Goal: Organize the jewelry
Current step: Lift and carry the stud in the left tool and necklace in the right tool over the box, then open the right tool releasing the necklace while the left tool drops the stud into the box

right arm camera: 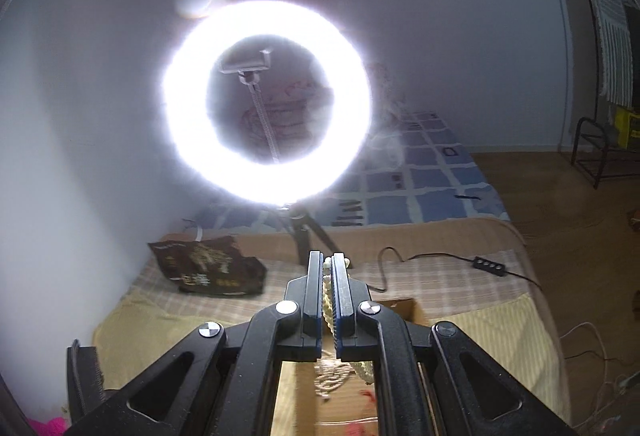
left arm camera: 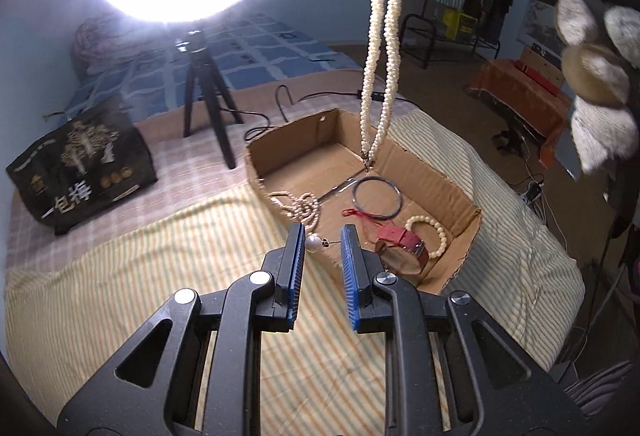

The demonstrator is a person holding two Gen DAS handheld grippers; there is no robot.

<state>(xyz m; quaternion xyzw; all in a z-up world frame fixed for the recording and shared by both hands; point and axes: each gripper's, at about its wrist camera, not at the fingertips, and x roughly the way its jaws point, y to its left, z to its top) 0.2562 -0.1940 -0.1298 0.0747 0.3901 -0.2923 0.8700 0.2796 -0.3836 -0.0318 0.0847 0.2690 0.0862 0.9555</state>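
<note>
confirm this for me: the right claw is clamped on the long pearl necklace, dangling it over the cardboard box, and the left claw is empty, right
Not quite. In the left wrist view the left claw holds a pearl earring; it is not empty. The right claw does clamp the long pearl necklace, dangling it over the cardboard box.

So the shallow open brown cardboard box (left arm camera: 460, 195) sits on the striped yellow bedspread (left arm camera: 160, 256) near its right edge. Inside: knotted beaded strand (left arm camera: 306, 209) far left, thin dark hoop (left arm camera: 377, 197) mid, red-strapped watch (left arm camera: 400, 248) and bead bracelet (left arm camera: 430, 236) right. Black tripod (left arm camera: 206, 107) stands behind.
</note>
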